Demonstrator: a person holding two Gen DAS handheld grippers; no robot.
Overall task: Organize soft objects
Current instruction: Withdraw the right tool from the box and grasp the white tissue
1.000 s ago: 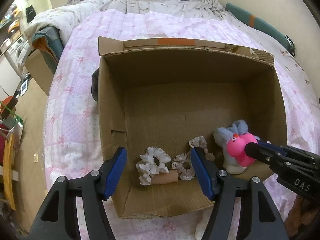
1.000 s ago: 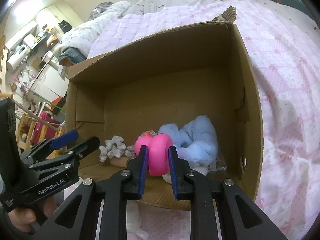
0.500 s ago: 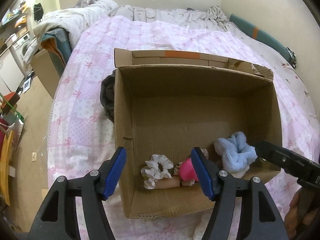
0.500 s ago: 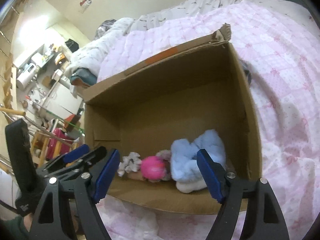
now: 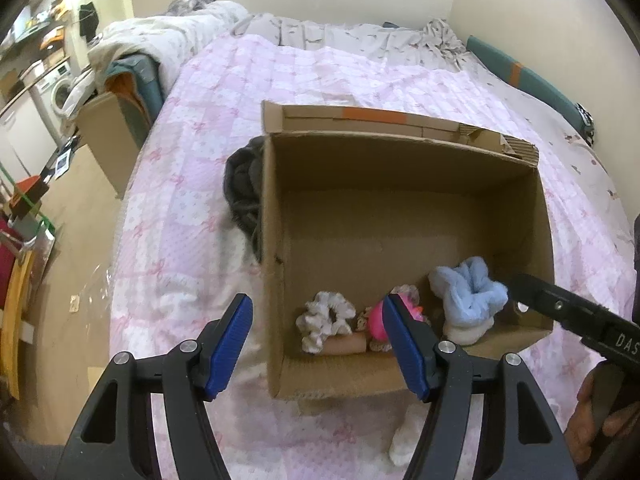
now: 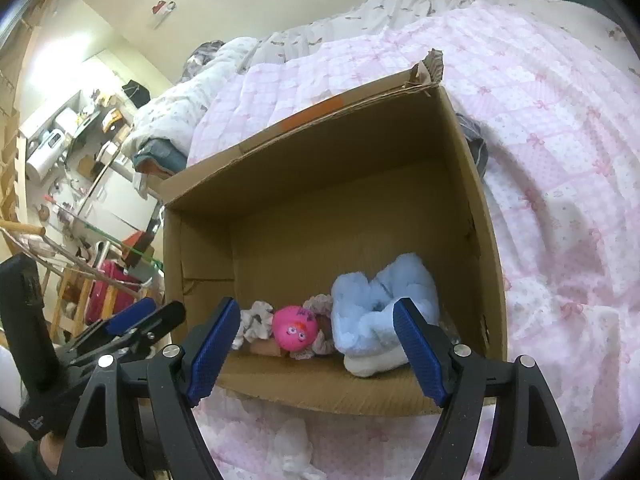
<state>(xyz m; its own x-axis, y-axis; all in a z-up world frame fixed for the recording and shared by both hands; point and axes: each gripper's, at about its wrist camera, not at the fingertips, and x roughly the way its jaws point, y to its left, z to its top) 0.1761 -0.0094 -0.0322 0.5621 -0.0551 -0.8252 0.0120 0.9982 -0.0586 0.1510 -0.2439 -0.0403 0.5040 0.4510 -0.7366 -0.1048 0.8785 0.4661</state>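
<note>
Cardboard forms the open box (image 6: 476, 216) that sits on the pink quilt (image 6: 560, 128), and the soft things gathered so far lie along its near wall: a pink toy (image 6: 295, 333), a pale blue fluffy sock (image 6: 380, 312), a white scrunchie (image 5: 326, 318) and a lacy scrunchie (image 6: 318, 304). The placing of the pink toy is judged to be finished; it rests on the box floor between the white scrunchie and the blue sock, touched by neither tool.

The right gripper (image 6: 316, 354) is held above the near edge of the box with its jaws spread wide and nothing between them. The left gripper (image 5: 320, 346) is likewise spread and empty, poised over the box's left wall.

The step in hand is judged to be the withdrawal after a drop. The next move calls for another loose soft item to be found: a white piece of cloth (image 6: 294, 454) lies on the quilt just in front of the box, and a dark garment (image 5: 244, 192) is bunched against the box's outer left wall. Either would have to be pinched firmly, since soft fabric slips and sags.

Compared with a second ago, the pink toy has been let go: it was then clamped in the right jaws, which opened shortly afterwards. The left camera's view has pulled back, so more of the bed is seen.
</note>
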